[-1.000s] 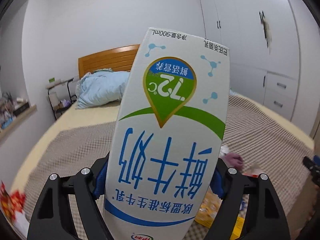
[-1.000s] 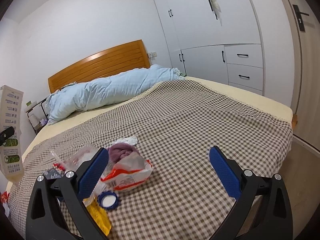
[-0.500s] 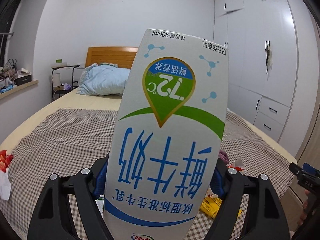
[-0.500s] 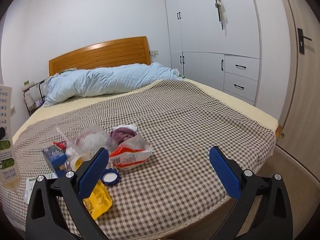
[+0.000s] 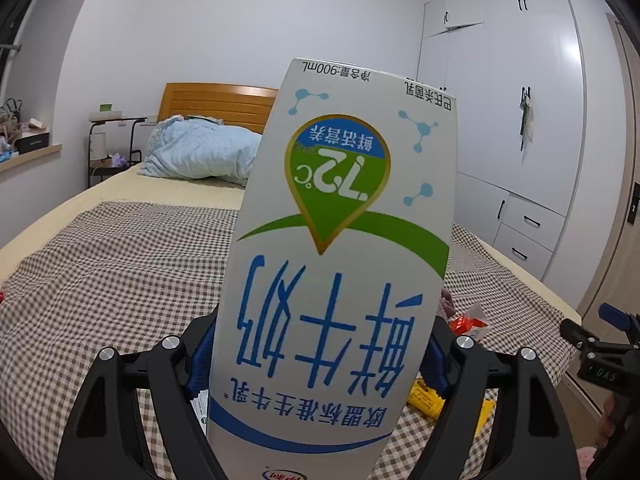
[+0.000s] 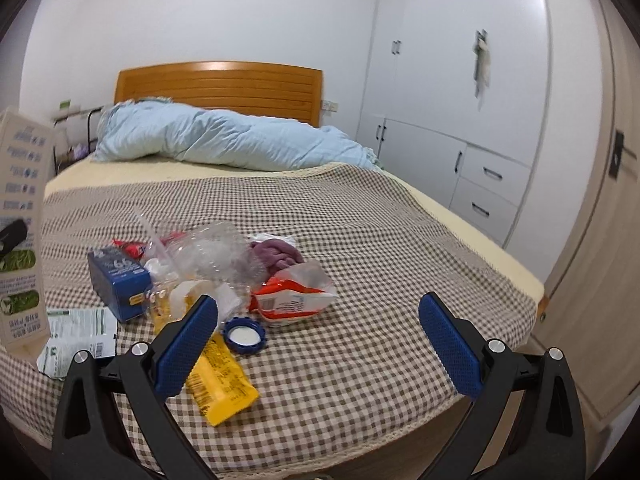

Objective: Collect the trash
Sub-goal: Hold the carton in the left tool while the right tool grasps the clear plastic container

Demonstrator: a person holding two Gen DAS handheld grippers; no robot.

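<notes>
One milk carton (image 5: 340,264) sits clamped upside down between the blue pads of our left gripper (image 5: 318,354), lifted clear of the checked bedspread (image 5: 120,272). Over the last second both cameras have drawn back toward the foot of the bed: more bedspread edge shows now, and the litter pile lies closer under our right gripper (image 6: 318,340). We judge that the carton is on its way off the bed to wherever the trash goes, though no bin shows in either view. Our right gripper hangs over the near edge with its jaws spread wide and nothing between them.

Counting what is left on the spread, we find one blue box (image 6: 118,284), one blue bottle cap (image 6: 244,336), one yellow wrapper (image 6: 222,380), one red-and-white bag (image 6: 294,298), one crumpled clear plastic bag (image 6: 204,252), one green-and-white printed packet (image 6: 78,334), one small red wrapper (image 6: 130,246) behind the box, and one purple cloth (image 6: 276,254), which may not be trash. We cannot count the scraps under the clear plastic.
</notes>
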